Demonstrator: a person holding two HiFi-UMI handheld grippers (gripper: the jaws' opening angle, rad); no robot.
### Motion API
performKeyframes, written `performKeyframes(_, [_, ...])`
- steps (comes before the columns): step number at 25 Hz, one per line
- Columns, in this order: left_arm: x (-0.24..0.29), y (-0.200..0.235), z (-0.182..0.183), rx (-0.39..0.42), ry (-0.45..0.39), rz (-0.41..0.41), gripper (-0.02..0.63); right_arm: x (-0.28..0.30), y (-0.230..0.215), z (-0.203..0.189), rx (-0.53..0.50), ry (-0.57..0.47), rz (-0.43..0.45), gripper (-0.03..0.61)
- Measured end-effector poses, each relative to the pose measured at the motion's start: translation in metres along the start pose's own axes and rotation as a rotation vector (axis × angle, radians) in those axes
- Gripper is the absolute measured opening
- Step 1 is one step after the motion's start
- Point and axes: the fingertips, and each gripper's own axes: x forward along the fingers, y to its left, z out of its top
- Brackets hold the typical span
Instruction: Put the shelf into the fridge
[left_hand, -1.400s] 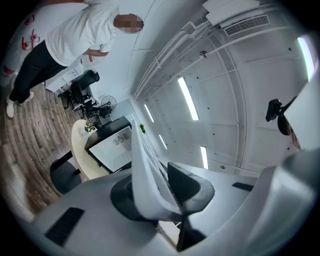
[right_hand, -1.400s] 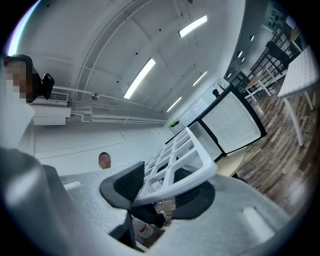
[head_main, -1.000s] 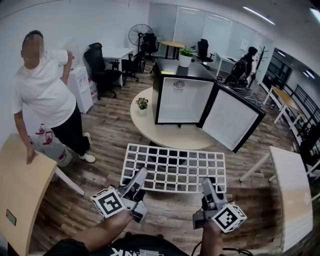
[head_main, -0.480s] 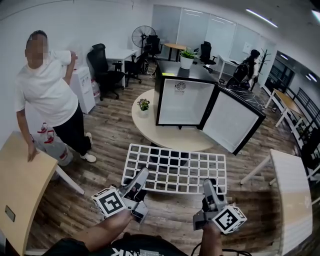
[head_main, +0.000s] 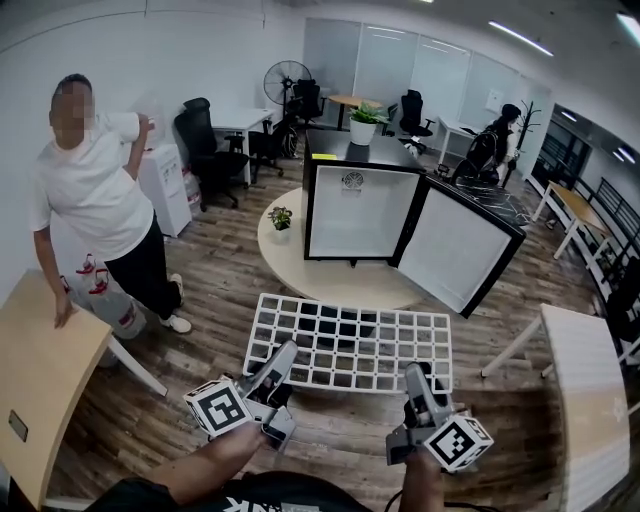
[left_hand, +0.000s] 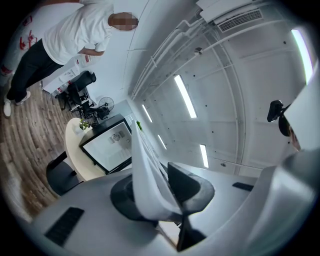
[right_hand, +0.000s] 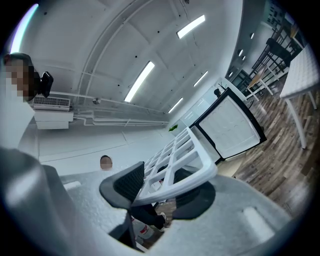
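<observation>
In the head view a white grid shelf (head_main: 350, 340) hangs level in front of me, held by its near edge. My left gripper (head_main: 280, 366) is shut on its near left corner and my right gripper (head_main: 416, 380) on its near right part. Beyond it a black mini fridge (head_main: 350, 212) stands on a round table (head_main: 300, 272), its door (head_main: 458, 255) swung open to the right. In the left gripper view the shelf's rim (left_hand: 145, 170) sits clamped between the pads, with the fridge (left_hand: 107, 145) far off. The right gripper view shows the shelf's rim (right_hand: 175, 162) gripped, fridge (right_hand: 230, 130) beyond.
A person in a white shirt (head_main: 95, 200) stands at the left beside a wooden table (head_main: 40, 380). A white table (head_main: 590, 400) is at the right. A small potted plant (head_main: 281, 216) sits on the round table left of the fridge. Office chairs and desks fill the back.
Both grippers keep their hold on the shelf. The fridge and round table have shifted slightly left and down in the head view.
</observation>
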Motion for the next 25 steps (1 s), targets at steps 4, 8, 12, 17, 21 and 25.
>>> performKeyframes(4, [0.013,-0.005,-0.011,0.003,-0.007,0.003,0.084,-0.002,-0.013,0.009,0.007,0.005,0.018,0.167])
performKeyframes(8, [0.021,-0.003,-0.019,0.011,-0.009,0.023,0.084,0.001,-0.027,0.014,0.012,0.013,0.031,0.167])
performKeyframes(12, [0.035,0.003,-0.02,0.012,-0.009,0.026,0.084,0.01,-0.04,0.016,0.02,0.021,0.034,0.167])
performKeyframes(17, [0.052,0.039,-0.028,-0.043,0.017,0.105,0.084,0.031,-0.061,0.02,0.019,0.025,0.009,0.167])
performKeyframes(21, [0.081,0.05,-0.015,-0.04,0.019,0.052,0.084,0.056,-0.072,0.027,0.002,0.026,-0.006,0.167])
performKeyframes(25, [0.116,0.062,0.006,-0.025,0.02,-0.01,0.087,0.087,-0.089,0.034,-0.014,0.021,-0.048,0.167])
